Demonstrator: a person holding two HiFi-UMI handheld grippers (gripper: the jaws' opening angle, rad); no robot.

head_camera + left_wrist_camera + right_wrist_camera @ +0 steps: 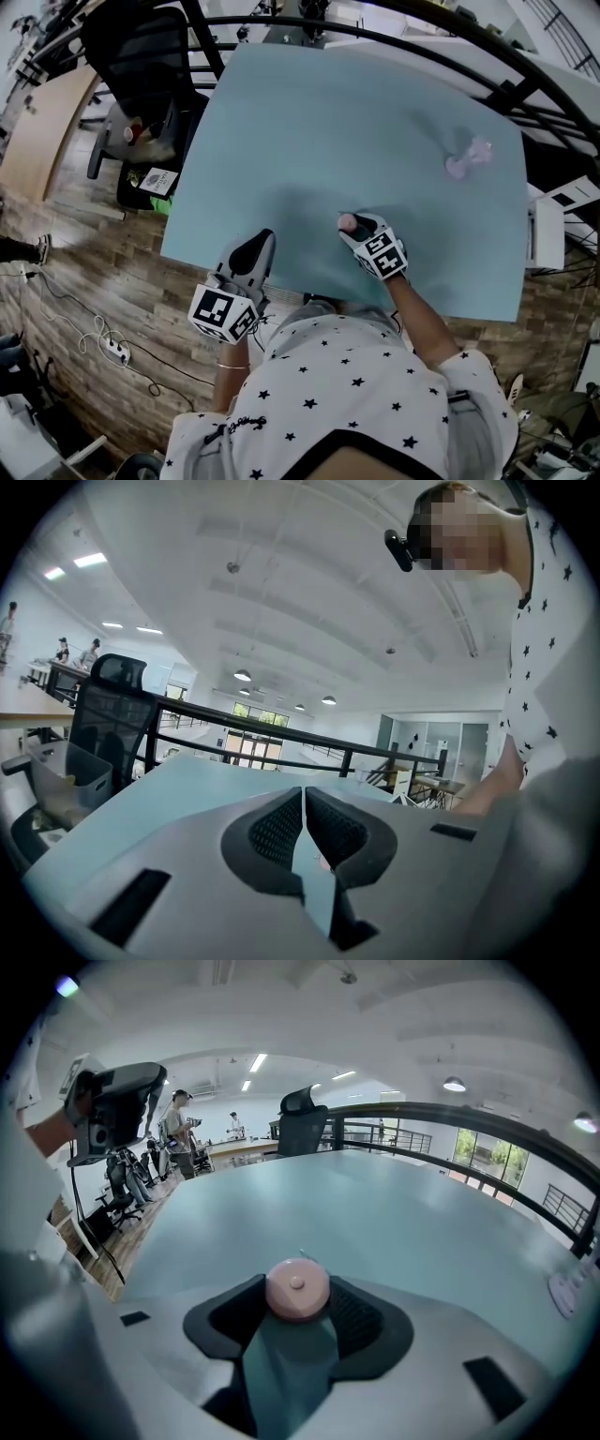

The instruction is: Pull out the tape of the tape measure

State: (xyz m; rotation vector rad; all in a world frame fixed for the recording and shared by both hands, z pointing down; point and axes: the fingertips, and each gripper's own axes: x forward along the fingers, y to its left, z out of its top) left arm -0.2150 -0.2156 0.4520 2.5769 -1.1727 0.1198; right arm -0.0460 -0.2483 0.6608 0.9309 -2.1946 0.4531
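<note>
One tape measure [296, 1284] between right tongs [298, 1296]

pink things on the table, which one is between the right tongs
The round pink tape measure, snug between the right tongs at the near edge of the table. The other pale pink thing lies apart, toward its far right.

**Pink tape measure [297, 1290], round case**

Small disc-shaped pink case, its flat face turned up, with a raised button at the centre. A thin tab shows at its far edge. It sits between the pads of the right gripper [349, 223], both pads against its rim, at the near part of the teal table [328, 122].
</note>
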